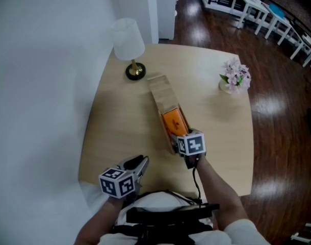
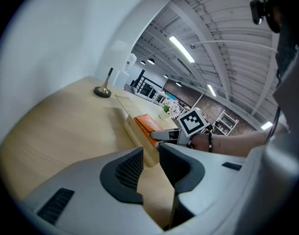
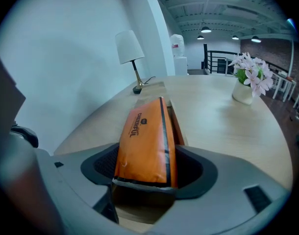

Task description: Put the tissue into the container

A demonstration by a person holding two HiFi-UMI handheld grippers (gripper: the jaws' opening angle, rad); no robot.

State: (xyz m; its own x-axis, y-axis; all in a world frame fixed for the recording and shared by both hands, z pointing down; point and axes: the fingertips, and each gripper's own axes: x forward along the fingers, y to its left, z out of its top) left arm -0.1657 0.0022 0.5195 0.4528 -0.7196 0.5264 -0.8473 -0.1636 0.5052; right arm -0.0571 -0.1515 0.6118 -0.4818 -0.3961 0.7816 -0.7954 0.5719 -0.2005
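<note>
A long wooden container [image 1: 158, 88] lies lengthways in the middle of the table. An orange tissue pack [image 1: 175, 122] sits in its near, open end. My right gripper [image 1: 180, 136] is at that end, its jaws standing wide on either side of the pack. In the right gripper view the pack [image 3: 144, 141] lies tilted between the pads, over the container's wall [image 3: 175, 126]; no firm squeeze on it shows. My left gripper [image 1: 141, 163] hovers near the table's front edge, left of the container. Its jaws stand only a narrow gap apart, with nothing between them [image 2: 150, 153].
A white-shaded lamp [image 1: 129, 47] stands at the table's far left, just beyond the container. A small pot of pink flowers [image 1: 235, 78] is at the far right. A white wall runs along the left; dark wood floor and white furniture lie beyond.
</note>
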